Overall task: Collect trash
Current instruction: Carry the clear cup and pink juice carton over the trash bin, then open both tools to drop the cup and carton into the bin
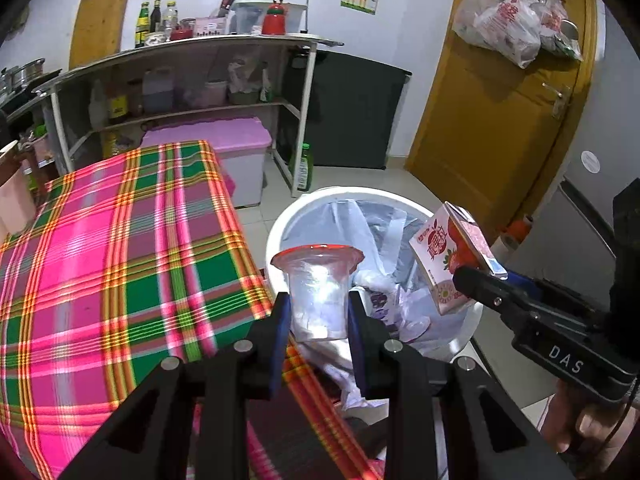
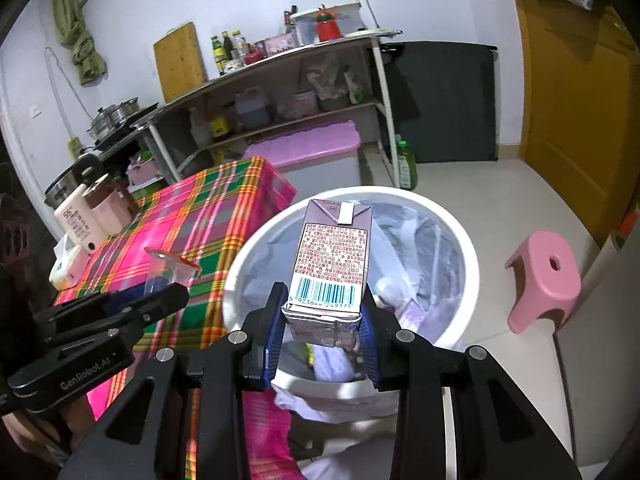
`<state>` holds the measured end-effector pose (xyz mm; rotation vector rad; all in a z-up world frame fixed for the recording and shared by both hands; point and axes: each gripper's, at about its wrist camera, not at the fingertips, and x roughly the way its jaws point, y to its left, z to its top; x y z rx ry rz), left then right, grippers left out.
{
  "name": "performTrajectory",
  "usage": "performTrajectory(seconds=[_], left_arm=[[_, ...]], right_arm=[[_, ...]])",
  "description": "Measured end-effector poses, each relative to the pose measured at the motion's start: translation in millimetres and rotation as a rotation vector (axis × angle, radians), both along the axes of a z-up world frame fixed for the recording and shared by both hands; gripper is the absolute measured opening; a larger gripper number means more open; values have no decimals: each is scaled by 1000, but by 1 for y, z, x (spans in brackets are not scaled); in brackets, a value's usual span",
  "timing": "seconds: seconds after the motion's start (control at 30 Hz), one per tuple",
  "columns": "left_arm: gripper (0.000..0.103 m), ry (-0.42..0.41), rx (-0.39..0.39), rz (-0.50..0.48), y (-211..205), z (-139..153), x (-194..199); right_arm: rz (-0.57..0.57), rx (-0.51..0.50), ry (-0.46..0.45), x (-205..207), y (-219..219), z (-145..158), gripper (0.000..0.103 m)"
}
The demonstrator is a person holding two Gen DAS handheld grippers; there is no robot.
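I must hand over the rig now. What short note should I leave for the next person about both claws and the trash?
Left claw: shut on the clear plastic cup, held upright at the table edge, beside the bin.
Right claw: shut on the pink drink carton, held over the white trash bin.
The bin has a liner and already holds some trash.
Done: both items picked up and brought to the bin.
Left: release the carton into the bin, then bring the cup fully over it and drop it.

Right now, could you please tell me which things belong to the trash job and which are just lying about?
Job: plastic cup in left gripper; drink carton in right gripper; bin.
Lying about: pink stool, green bottle, lotion bottle.
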<state>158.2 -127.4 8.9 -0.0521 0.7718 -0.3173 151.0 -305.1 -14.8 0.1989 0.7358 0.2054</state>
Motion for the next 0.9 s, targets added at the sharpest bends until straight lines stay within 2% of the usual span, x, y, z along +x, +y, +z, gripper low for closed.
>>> performTrajectory(seconds=[0.9], left_arm=[[29, 73, -5, -106, -40, -17, 35]], right_arm=[[-15, -35, 104, 22, -15, -32, 35]])
